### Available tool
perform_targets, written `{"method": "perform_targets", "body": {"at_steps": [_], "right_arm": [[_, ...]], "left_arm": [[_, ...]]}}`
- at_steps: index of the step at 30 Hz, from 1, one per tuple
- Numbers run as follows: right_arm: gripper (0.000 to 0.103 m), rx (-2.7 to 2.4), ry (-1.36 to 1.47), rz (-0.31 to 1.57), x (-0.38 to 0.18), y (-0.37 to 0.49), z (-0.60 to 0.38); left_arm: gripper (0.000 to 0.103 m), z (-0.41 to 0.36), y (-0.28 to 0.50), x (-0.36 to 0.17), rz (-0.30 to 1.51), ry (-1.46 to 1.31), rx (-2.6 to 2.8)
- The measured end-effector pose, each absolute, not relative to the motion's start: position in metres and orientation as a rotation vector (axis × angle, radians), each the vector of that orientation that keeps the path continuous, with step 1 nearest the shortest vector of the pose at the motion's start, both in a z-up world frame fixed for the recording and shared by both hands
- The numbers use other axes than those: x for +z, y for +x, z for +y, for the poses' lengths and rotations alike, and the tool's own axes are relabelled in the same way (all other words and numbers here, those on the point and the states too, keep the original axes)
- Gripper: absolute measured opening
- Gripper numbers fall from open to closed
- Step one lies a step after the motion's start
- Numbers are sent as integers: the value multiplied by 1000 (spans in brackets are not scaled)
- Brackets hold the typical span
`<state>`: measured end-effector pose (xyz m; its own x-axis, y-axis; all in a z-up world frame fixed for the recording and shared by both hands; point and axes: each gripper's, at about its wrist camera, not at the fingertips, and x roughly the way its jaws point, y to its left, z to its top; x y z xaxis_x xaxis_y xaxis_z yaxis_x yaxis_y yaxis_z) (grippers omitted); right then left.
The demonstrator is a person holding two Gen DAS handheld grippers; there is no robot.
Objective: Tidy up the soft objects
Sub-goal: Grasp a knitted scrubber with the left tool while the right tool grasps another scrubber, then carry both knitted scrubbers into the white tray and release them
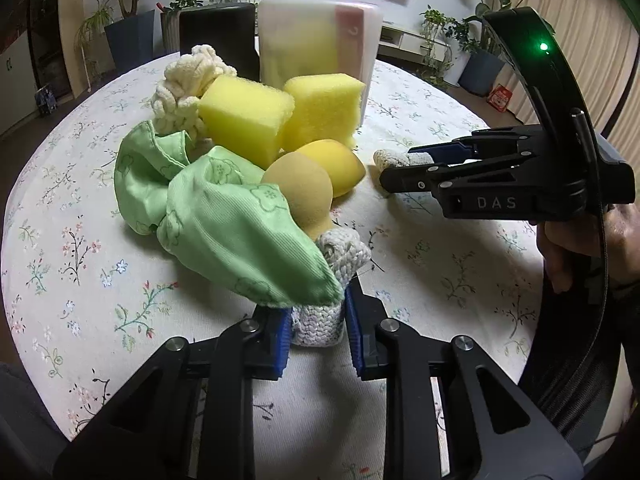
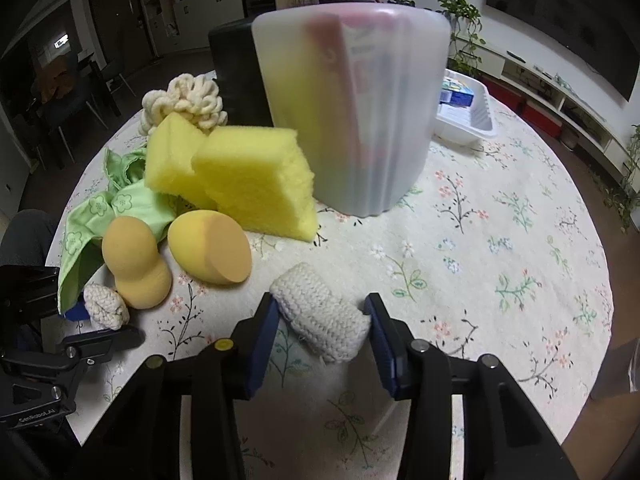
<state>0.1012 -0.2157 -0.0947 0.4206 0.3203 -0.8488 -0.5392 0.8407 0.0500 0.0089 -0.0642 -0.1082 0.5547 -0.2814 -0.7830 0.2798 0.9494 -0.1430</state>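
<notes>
A heap of soft things lies on the floral tablecloth (image 1: 440, 280): a green cloth (image 1: 224, 216), two yellow sponges (image 1: 244, 120) (image 1: 324, 108), two makeup sponges (image 1: 300, 192) (image 1: 336, 164) and a cream chenille piece (image 1: 184, 80). My left gripper (image 1: 318, 330) has its blue pads on both sides of a white knitted piece (image 1: 320, 320), touching it under the cloth's edge. My right gripper (image 2: 322, 322) brackets another white knitted piece (image 2: 320, 316); the jaws touch its ends. A frosted bin (image 2: 348, 108) stands behind the heap.
A black box (image 2: 236, 72) stands behind the bin on the left. A white tray (image 2: 468, 120) with small boxes sits to the bin's right. The round table's edge curves close on all sides. Plants, a chair and shelves surround the table.
</notes>
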Motion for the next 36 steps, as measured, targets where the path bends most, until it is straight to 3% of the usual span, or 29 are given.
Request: {"method": "perform_targets", "body": {"at_steps": [13, 21, 29, 36], "right_arm": [[44, 499, -198, 997, -77, 67, -216], [44, 485, -169, 945, -28, 46, -238], [44, 453, -171, 894, 23, 64, -264], [44, 410, -221, 851, 55, 129, -272]], "left_arm": [[21, -51, -12, -94, 918, -16, -360], [21, -18, -18, -40, 854, -54, -366], [21, 40, 20, 19, 769, -89, -305], [21, 76, 102, 43, 739, -51, -257]]}}
